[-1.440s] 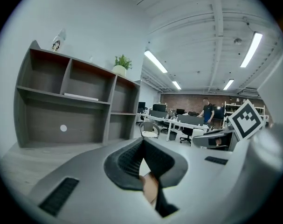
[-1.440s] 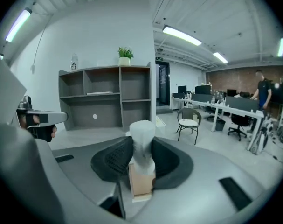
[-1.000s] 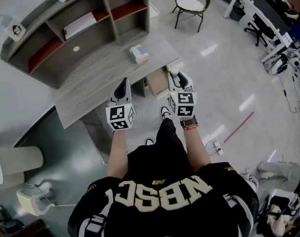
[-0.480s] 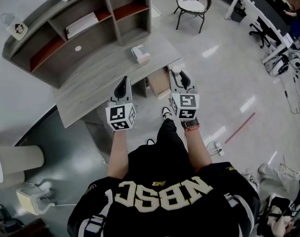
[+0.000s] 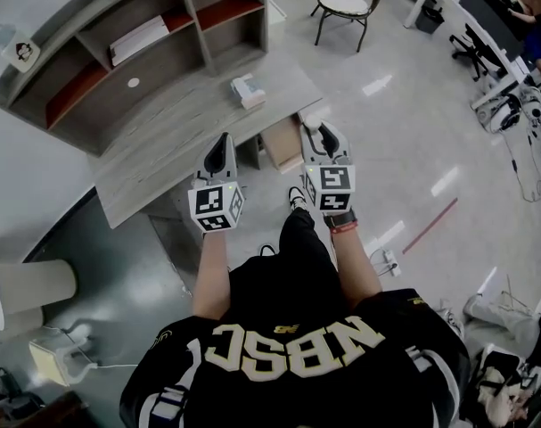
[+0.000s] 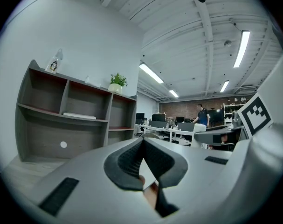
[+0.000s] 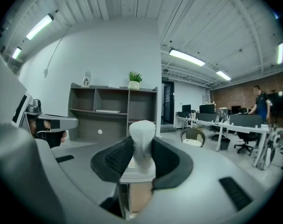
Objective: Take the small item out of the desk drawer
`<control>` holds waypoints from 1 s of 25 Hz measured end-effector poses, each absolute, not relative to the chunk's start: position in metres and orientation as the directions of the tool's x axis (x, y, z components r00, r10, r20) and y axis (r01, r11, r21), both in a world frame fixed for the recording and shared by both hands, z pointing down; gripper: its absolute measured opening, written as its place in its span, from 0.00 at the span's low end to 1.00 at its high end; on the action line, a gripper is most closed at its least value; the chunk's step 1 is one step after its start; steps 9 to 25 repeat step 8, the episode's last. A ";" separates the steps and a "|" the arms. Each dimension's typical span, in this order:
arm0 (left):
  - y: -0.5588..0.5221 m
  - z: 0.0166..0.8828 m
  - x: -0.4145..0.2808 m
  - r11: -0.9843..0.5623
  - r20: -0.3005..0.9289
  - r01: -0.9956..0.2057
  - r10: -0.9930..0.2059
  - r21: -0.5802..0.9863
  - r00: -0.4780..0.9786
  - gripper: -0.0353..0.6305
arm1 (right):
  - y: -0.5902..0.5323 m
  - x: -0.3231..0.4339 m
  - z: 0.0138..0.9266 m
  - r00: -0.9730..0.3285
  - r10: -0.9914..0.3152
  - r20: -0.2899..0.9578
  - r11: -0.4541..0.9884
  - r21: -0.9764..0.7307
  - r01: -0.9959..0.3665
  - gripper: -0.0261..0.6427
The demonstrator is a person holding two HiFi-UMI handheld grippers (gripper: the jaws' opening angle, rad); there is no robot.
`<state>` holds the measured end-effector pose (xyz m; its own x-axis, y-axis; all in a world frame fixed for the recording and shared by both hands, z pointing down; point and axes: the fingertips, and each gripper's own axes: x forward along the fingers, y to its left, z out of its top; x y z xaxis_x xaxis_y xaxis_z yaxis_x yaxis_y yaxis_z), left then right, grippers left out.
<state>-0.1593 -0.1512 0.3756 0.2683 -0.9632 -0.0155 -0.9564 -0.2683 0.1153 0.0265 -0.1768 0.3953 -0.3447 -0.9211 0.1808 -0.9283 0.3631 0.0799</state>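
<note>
Small item (image 7: 142, 136), white and soft, is squeezed tight in the right claw (image 7: 142, 149), held up near the worktop's (image 5: 172, 136) front edge. The left claw (image 6: 142, 141) is pinched together on nothing. One shelf (image 5: 92, 83) box holds flat white papers (image 5: 138, 39).

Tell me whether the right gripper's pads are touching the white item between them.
Touching. The right gripper view shows the white item pinched between both dark pads, no gap on either side.
</note>
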 end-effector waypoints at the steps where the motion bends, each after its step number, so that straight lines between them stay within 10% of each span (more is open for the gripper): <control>1: -0.154 0.378 -0.158 -0.267 -0.012 -0.956 -0.963 0.119 0.268 0.07 | -0.179 0.027 0.397 -0.347 -0.919 0.186 0.366 0.080 -0.927 0.23; 25: -0.187 0.393 -0.144 -0.268 0.010 -0.953 -0.962 0.141 0.272 0.07 | -0.211 0.038 0.416 -0.356 -0.908 0.219 0.380 0.079 -0.921 0.23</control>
